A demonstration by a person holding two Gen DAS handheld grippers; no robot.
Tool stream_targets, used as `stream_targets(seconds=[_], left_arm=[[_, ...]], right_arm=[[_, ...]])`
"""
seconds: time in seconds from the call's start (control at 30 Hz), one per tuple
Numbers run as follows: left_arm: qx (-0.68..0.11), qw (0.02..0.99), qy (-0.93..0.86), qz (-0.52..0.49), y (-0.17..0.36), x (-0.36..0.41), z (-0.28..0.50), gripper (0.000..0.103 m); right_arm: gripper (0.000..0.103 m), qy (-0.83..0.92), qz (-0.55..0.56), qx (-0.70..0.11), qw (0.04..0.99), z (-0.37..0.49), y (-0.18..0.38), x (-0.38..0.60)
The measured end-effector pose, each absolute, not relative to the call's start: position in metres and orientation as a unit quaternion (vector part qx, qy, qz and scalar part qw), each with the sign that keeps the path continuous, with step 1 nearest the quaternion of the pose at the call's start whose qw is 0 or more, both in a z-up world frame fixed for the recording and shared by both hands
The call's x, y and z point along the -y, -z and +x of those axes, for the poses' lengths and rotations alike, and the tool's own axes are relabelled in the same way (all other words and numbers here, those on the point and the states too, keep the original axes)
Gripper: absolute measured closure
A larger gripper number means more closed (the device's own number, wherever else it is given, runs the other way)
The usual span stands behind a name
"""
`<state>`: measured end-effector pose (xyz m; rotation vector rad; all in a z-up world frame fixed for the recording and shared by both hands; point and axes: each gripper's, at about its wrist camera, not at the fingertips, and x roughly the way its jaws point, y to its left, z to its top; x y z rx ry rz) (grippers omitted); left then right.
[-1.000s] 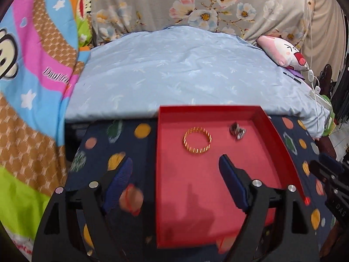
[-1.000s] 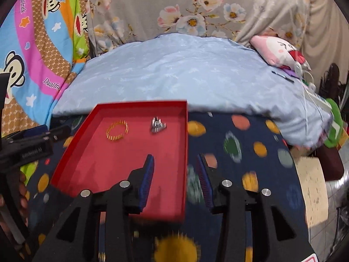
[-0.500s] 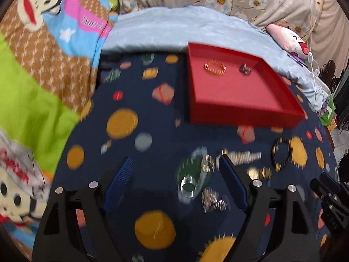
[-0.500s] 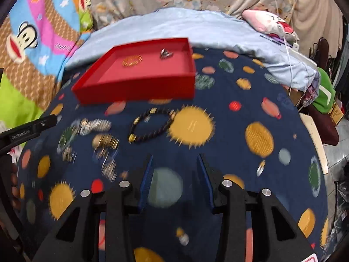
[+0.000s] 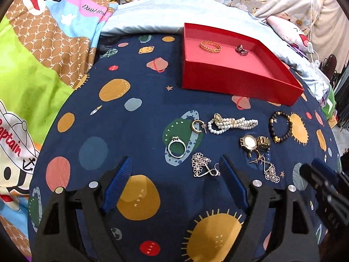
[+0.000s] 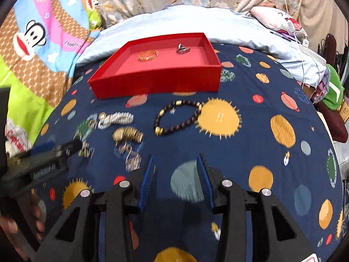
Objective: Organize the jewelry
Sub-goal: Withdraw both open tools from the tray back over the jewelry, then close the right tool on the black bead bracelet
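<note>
Hovering over loose jewelry – left gripper (image 5: pixel 174 170) fingers apart, w/ nothing between.

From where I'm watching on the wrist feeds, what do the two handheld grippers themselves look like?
Both match: black plastic frames with triangular cut-outs, round silver screw heads, and two fingers faced with ribbed blue pads. The left gripper shows this in its own view; the right gripper likewise. Seen from the right wrist, the left gripper's side carries white lettering, too blurred to read. No cables or sleeves are visible.
</note>
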<state>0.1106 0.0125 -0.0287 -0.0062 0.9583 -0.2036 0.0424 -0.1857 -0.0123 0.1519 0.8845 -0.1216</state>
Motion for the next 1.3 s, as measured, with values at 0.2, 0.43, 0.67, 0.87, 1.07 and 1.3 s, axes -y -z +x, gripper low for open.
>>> stream_targets(seconds=[0.2,0.43,0.67,0.87,1.07,1.3], left_arm=[[-0.46,0.882,0.097,0.001,0.03,-0.011,0.112,0.024],[-0.463,0.882,0.087,-0.002,0.034,-0.018,0.116,0.024],[-0.461,0.883,0.087,-0.004,0.034,-0.02,0.118,0.024],[-0.464,0.881,0.088,-0.007,0.035,-0.021,0.121,0.024],[-0.466,0.88,0.088,-0.006,0.036,-0.023,0.123,0.024],[-0.469,0.879,0.087,-0.011,0.037,-0.024,0.124,0.024]], right_arm=[[0.063,0.073,0.099,-0.421,0.899,0.076,0.013,0.195],[0.063,0.095,0.112,-0.426,0.893,0.096,0.023,0.201],[0.068,0.107,0.118,-0.437,0.885,0.111,0.034,0.212],[0.081,0.121,0.071,-0.436,0.889,0.113,0.038,0.206],[0.091,0.117,0.055,-0.436,0.891,0.106,0.038,0.205],[0.096,0.111,0.089,-0.441,0.886,0.089,0.037,0.215]])
